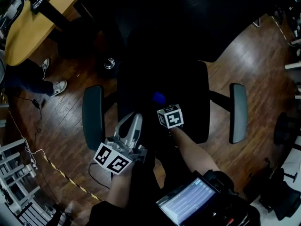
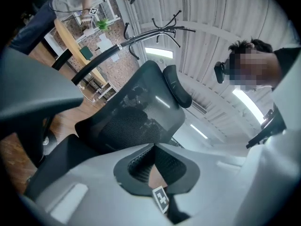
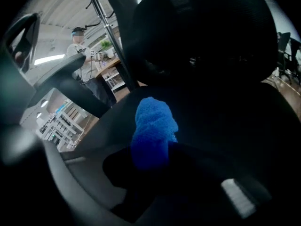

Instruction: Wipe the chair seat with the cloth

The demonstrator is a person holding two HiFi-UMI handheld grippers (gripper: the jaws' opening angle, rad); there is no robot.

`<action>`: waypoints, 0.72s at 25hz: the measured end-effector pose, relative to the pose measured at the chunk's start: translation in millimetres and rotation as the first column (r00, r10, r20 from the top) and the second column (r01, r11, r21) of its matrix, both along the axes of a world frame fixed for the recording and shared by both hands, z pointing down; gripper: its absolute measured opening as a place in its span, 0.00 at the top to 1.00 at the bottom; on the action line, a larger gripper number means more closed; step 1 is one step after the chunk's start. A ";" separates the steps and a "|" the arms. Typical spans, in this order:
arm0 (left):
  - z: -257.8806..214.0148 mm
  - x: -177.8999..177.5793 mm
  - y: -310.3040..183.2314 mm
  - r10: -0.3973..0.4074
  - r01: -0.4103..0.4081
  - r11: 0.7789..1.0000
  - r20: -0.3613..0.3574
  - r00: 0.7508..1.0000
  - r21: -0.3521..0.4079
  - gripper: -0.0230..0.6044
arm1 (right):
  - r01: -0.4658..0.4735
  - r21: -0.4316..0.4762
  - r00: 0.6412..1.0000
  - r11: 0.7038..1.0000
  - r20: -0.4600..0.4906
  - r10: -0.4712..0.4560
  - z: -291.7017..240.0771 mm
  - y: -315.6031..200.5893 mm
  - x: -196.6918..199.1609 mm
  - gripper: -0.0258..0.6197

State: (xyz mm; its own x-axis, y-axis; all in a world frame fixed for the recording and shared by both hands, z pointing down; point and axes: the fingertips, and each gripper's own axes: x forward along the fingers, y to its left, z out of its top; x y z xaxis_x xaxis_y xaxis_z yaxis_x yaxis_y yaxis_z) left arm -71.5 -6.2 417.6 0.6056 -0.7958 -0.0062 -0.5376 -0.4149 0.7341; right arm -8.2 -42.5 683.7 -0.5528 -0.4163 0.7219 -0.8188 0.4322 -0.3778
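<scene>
A fluffy blue cloth (image 3: pixel 153 126), bunched into a rounded wad, stands clamped at its lower end in the right gripper (image 3: pixel 151 155), its free end poking up above the chair seat (image 3: pixel 225 126). From overhead, the cloth shows as a small blue patch near the middle of the black, squarish seat, which lies level over a wooden floor. Whether the cloth touches the seat cannot be told.

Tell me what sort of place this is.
Probably an office or lab workroom: a black mesh swivel office chair, a curved light wooden desk, and dark wooden plank flooring.
</scene>
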 end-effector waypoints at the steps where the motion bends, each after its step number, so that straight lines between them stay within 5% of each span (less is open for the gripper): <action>1: -1.2 9.0 -1.0 0.018 -0.018 1.000 -0.002 1.000 0.002 0.98 | -0.026 0.003 0.999 1.000 -0.026 0.026 -0.5 0.0 23.3 0.88; 9: -5.4 77.9 -8.1 0.161 -0.161 0.987 -0.011 0.987 0.018 0.98 | -0.270 0.029 0.944 0.962 -0.187 0.271 -9.9 12.0 199.7 0.88; 18: -5.0 86.7 0.2 0.183 -0.183 0.983 -0.007 0.983 0.019 0.98 | -0.283 0.066 0.926 0.957 -0.242 0.290 -11.0 16.3 221.0 0.88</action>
State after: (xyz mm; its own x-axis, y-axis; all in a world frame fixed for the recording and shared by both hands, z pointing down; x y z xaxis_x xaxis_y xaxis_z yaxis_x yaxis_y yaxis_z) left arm 15.1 -6.0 412.6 0.7406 -0.6715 -0.0256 -0.4453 -0.5190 0.7296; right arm 212.8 -26.1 672.7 -0.2135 -0.5532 0.8052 -0.9750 0.1733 -0.1394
